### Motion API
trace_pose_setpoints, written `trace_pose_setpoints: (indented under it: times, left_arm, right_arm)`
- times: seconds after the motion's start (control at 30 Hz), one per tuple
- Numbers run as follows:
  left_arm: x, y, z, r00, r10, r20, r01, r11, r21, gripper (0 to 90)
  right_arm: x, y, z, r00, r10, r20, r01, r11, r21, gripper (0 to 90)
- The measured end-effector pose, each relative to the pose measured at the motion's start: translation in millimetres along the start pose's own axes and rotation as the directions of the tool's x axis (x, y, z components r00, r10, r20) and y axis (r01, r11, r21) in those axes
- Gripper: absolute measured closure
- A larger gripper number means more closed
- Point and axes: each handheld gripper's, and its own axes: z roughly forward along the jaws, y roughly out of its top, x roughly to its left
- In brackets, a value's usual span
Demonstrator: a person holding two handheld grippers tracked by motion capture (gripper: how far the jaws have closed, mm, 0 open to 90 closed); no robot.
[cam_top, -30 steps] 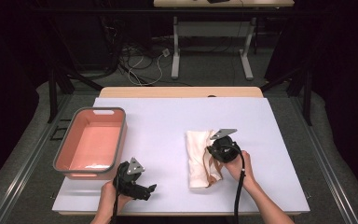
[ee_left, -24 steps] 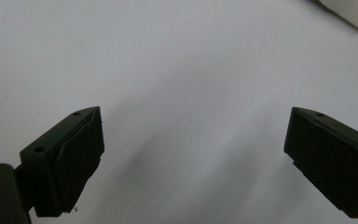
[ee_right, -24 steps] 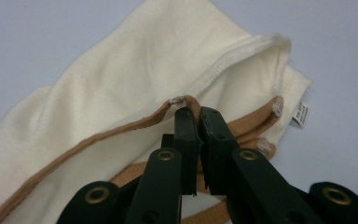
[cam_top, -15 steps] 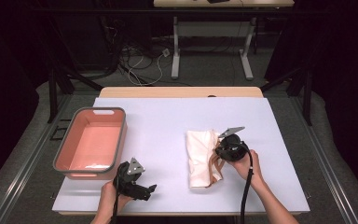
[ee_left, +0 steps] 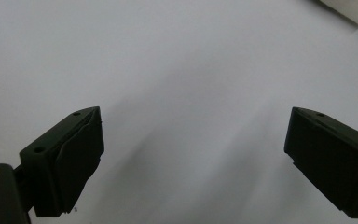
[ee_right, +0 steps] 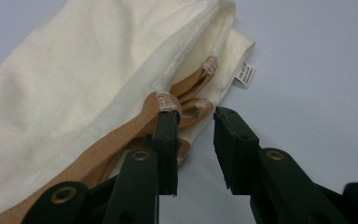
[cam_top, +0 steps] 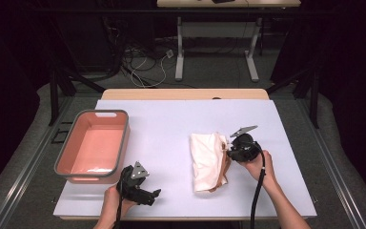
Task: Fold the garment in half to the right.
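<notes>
The left gripper [cam_top: 143, 188] is held low at the near table edge, just in front of the tub [cam_top: 93, 147]; its jaws are spread wide over bare white table [cam_top: 171, 124], nothing between them. The right gripper [cam_top: 229, 151] is held at the right edge of the cloth [cam_top: 208, 160]. In the right gripper view, the right gripper's [ee_right: 193, 140] jaws have just been opening and are seen slightly apart; a tan strap [ee_right: 168, 105] is draped against the tip of one jaw, not pinched. The cloth, cream and folded, lies right of table centre, with a small label [ee_right: 245, 74] at its edge. The pink tub stands at the left side, well apart from the cloth.
</notes>
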Motion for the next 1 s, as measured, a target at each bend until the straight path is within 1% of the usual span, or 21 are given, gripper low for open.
trace_pose_setpoints:
  times: [0.03, 0.07, 0.1, 0.13, 0.17, 0.2, 0.3, 0.33, 0.4, 0.53, 0.6, 0.63, 0.67, 0.7, 0.73, 0.8, 0.83, 0.87, 0.9, 0.97, 1.0]
  left_arm:
    - [-0.4, 0.1, -0.2, 1.0, 0.002, -0.003, -0.002, 1.0, -0.001, 4.6]
    - [-0.5, 0.2, -0.2, 1.0, 0.002, -0.002, -0.002, 1.0, -0.002, 4.6]
    - [-0.5, 0.3, -0.1, 1.0, 0.002, 0.0, -0.002, 1.0, -0.002, 4.6]
    - [-0.6, 0.3, 0.3, 1.0, 0.001, 0.0, -0.001, 1.0, 0.0, 4.6]
    - [-0.3, 0.3, 0.8, 1.0, 0.002, 0.001, -0.002, 1.0, 0.0, 4.6]
    - [0.0, 0.3, 1.1, 1.0, 0.002, 0.003, -0.002, 1.0, 0.0, 4.6]
    - [0.3, 0.0, 1.2, 1.0, 0.003, 0.002, -0.003, 1.0, 0.004, 4.5]
    - [0.1, -0.1, 0.9, 1.0, 0.006, 0.001, -0.006, 1.0, 0.005, 4.5]
    - [0.1, -0.3, 0.6, 1.0, 0.006, -0.001, -0.006, 1.0, 0.006, 4.5]
    - [0.4, 0.0, 2.0, 1.0, 0.007, 0.001, -0.007, 1.0, 0.007, 4.6]
    - [-0.3, 0.2, 2.0, 1.0, 0.007, -0.001, -0.007, 1.0, 0.005, 4.5]
    - [-0.5, 0.3, 1.7, 1.0, 0.007, -0.001, -0.007, 1.0, 0.004, 4.5]
    - [-1.0, 0.3, 1.6, 0.9999, 0.01, -0.002, -0.01, 0.9999, 0.003, 4.6]
    - [-1.3, 0.4, 1.8, 0.9999, 0.01, -0.002, -0.01, 0.9999, 0.004, 4.5]
    - [-1.4, 0.4, 2.2, 1.0, 0.01, -0.001, -0.01, 0.9999, 0.006, 4.6]
    - [-1.9, 0.6, 4.0, 1.0, 0.006, 0.002, -0.006, 0.9999, 0.008, 4.5]
    - [-2.3, 0.7, 4.6, 1.0, 0.007, 0.003, -0.007, 0.9999, 0.01, 4.6]
    - [-2.9, 1.0, 4.8, 1.0, 0.009, 0.004, -0.009, 0.9999, 0.01, 4.5]
    - [-3.0, 1.1, 4.7, 0.9999, 0.014, 0.001, -0.014, 0.9998, 0.011, 4.5]
    - [-3.9, 1.1, 4.1, 0.9999, 0.015, 0.001, -0.015, 0.9998, 0.01, 4.6]
    - [-4.0, 1.1, 3.9, 0.9999, 0.017, 0.001, -0.017, 0.9998, 0.011, 4.5]
  right_arm:
    - [-0.2, 0.0, -1.2, 1.0, -0.001, 0.001, 0.001, 1.0, 0.0, 70.8]
    - [0.0, 0.1, -1.5, 1.0, -0.006, 0.003, 0.006, 1.0, 0.012, 70.7]
    - [-0.3, -0.1, -1.0, 1.0, -0.005, -0.004, 0.006, 1.0, 0.012, 70.2]
    - [-0.8, -0.3, -0.6, 0.9999, -0.003, -0.015, 0.004, 1.0, 0.023, 69.6]
    - [-1.4, -0.6, 1.0, 0.9995, -0.013, -0.029, 0.015, 0.999, 0.051, 68.0]
    - [-1.1, -1.4, 3.1, 0.9991, -0.016, -0.039, 0.019, 0.998, 0.064, 67.1]
    - [-2.5, -2.1, 3.0, 0.9991, -0.022, -0.035, 0.025, 0.993, 0.113, 65.6]
    - [-3.2, -2.4, 1.7, 0.9992, -0.013, -0.038, 0.017, 0.995, 0.099, 65.0]
    - [-5.3, -2.6, -1.2, 0.9993, -0.015, -0.036, 0.018, 0.996, 0.082, 64.1]
    - [-10.8, -3.0, -8.4, 0.9988, 0.011, -0.048, -0.008, 0.999, 0.048, 60.5]
    - [-12.6, -2.9, -11.4, 0.9976, 0.032, -0.061, -0.031, 0.999, 0.028, 58.3]
    - [-13.8, -2.9, -11.7, 0.9972, 0.033, -0.067, -0.032, 0.999, 0.005, 56.6]
    - [-14.2, -2.6, -12.7, 0.997, 0.038, -0.068, -0.038, 0.999, -0.006, 55.3]
    - [-14.6, -2.0, -13.2, 0.996, 0.047, -0.077, -0.05, 0.998, -0.036, 55.3]
    - [-14.4, -1.6, -12.6, 0.9954, 0.05, -0.081, -0.055, 0.997, -0.053, 54.7]
    - [-13.2, 0.1, -8.5, 0.995, 0.06, -0.079, -0.068, 0.993, -0.097, 55.9]
    - [-12.0, 1.5, -5.3, 0.9955, 0.058, -0.075, -0.066, 0.991, -0.113, 57.1]
    - [-10.1, 3.7, -0.3, 0.9962, 0.061, -0.062, -0.068, 0.99, -0.124, 58.9]
    - [-9.2, 5.8, 3.9, 0.997, 0.057, -0.053, -0.064, 0.99, -0.129, 60.8]
    - [-7.9, 10.7, 12.2, 0.9971, 0.064, -0.041, -0.07, 0.988, -0.14, 63.5]
    - [-7.0, 13.8, 17.8, 0.9971, 0.069, -0.031, -0.072, 0.988, -0.137, 64.0]
